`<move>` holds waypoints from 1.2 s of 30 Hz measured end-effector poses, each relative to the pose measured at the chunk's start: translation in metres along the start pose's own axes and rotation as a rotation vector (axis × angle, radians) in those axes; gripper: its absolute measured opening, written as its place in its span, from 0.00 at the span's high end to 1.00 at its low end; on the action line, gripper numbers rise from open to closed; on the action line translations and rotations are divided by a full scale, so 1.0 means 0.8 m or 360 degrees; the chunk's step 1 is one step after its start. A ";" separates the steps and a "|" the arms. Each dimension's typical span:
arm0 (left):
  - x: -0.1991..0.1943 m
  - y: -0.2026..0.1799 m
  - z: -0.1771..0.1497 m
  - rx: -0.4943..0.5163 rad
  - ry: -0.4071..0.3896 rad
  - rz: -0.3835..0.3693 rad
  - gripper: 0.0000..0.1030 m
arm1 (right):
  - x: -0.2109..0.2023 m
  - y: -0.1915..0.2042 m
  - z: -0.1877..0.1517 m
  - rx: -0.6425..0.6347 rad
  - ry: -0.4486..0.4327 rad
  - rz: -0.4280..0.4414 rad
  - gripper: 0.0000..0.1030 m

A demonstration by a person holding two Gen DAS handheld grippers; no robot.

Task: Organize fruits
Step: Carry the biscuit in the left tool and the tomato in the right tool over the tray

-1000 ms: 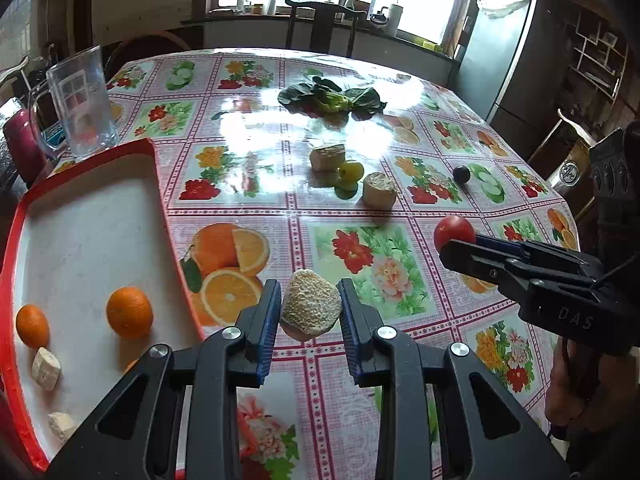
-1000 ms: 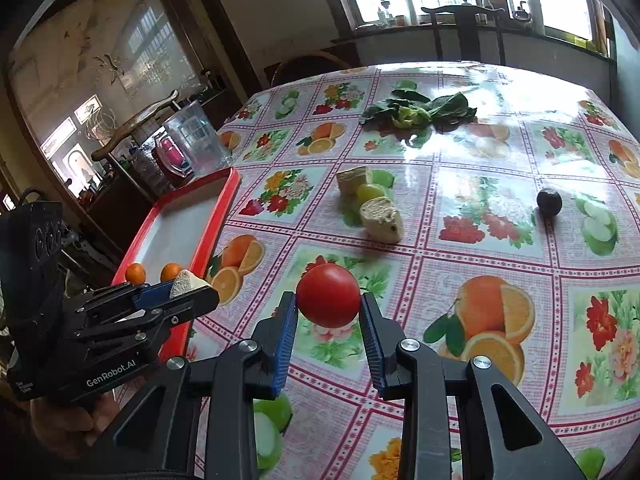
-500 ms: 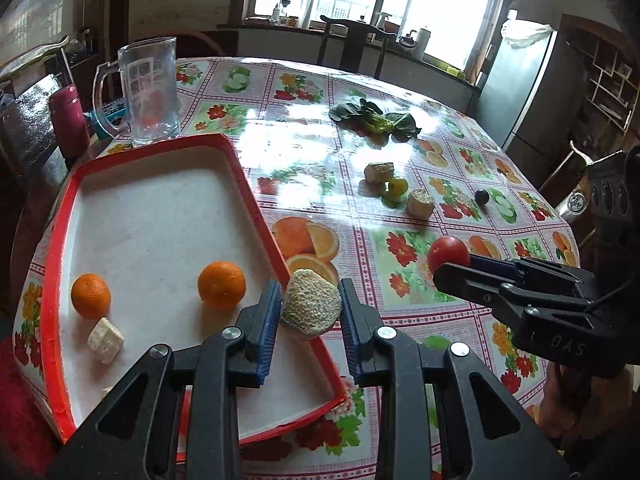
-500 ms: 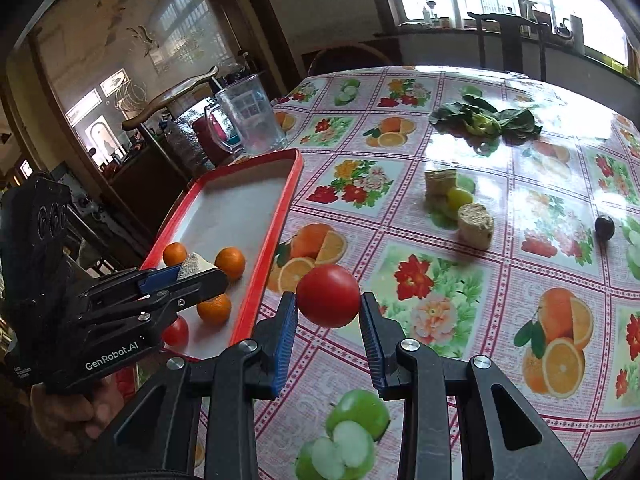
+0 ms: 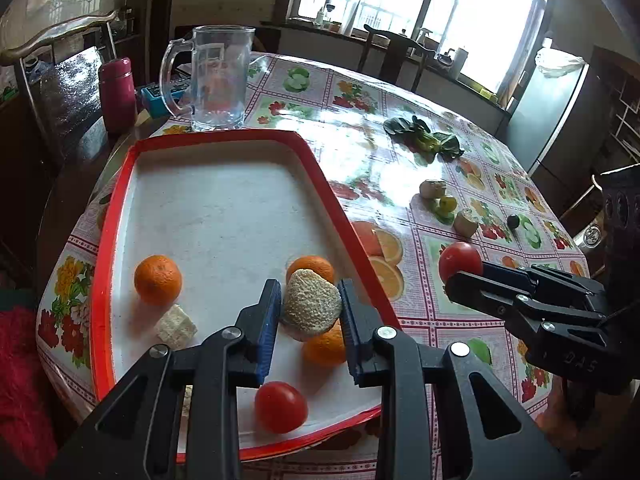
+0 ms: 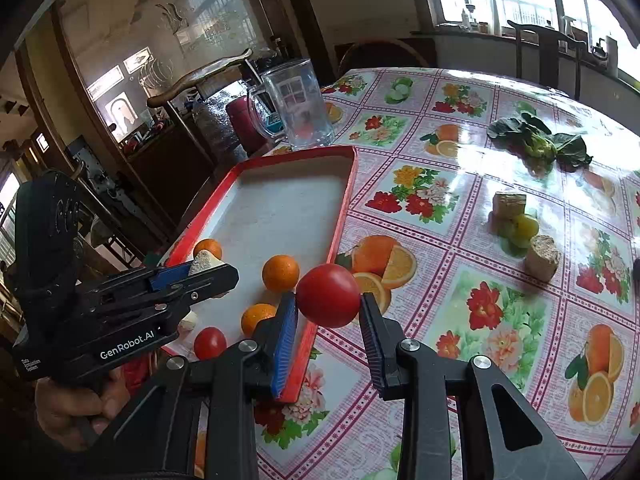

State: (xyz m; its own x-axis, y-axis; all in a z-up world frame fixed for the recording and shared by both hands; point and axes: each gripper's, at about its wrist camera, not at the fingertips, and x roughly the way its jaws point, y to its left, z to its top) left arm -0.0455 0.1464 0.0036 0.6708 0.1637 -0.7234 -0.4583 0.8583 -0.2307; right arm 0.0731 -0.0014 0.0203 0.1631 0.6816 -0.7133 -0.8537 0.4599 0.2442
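Gripping a rough, porous beige chunk [image 5: 311,309] in my left hand-held gripper [image 5: 308,312] over the red-rimmed tray [image 5: 116,208]; my right hand-held gripper [image 6: 328,316] clamps a smooth, glossy round tomato [image 6: 328,295].

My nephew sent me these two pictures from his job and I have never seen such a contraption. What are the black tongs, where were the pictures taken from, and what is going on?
There is no robot here: a person holds a hand-operated gripper in each hand, and each carries a wide-angle camera looking along its jaws.

One picture is from the left gripper. It is shut on a rough beige piece, above a red-rimmed tray that holds oranges, a tomato and a pale cube.

The other is from the right gripper, shut on a red tomato near the tray's edge.

On the flowered tablecloth lie two more beige pieces, a green fruit and leafy greens. A glass mug stands behind the tray.
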 end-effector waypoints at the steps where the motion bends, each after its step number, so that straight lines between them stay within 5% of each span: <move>1: 0.000 0.004 0.000 -0.0007 0.0002 0.0004 0.74 | 0.002 0.002 0.001 -0.0005 0.0003 0.0005 0.69; 36: 0.034 0.118 0.056 -0.0150 0.0053 0.0130 0.74 | 0.111 0.045 0.070 -0.0133 0.0144 0.0087 0.69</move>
State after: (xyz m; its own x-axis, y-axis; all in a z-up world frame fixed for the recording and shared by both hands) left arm -0.0445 0.2532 -0.0087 0.6099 0.2138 -0.7631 -0.5646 0.7930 -0.2290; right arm 0.0848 0.1078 0.0024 0.0732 0.6483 -0.7579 -0.8990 0.3719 0.2313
